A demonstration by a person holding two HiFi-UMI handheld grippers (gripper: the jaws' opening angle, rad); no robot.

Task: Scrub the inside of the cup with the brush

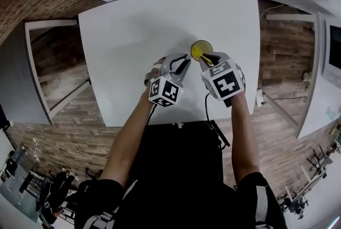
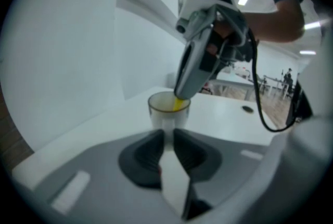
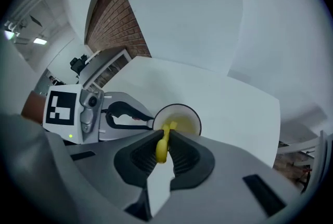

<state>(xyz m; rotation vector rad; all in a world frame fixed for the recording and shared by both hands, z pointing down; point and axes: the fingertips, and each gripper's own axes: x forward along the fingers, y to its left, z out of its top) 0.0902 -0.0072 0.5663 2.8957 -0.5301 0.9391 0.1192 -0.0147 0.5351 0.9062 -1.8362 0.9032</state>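
My left tool (image 2: 169,134) is clamped on the near side of the cup (image 1: 198,48). It steadies the cup where it stands on the tabletop (image 1: 128,47), right of the middle and well in from every edge. My right tool (image 3: 165,137) is closed on the yellow brush (image 3: 162,149) and points steeply down, with the brush's head inside the cup's mouth. I judge the scrubbing step is in hand, at or near its start. The next move calls for pressing the head against the inner wall and working it round and down to the bottom. The left grip must stay firm so the cup neither tips nor slides.
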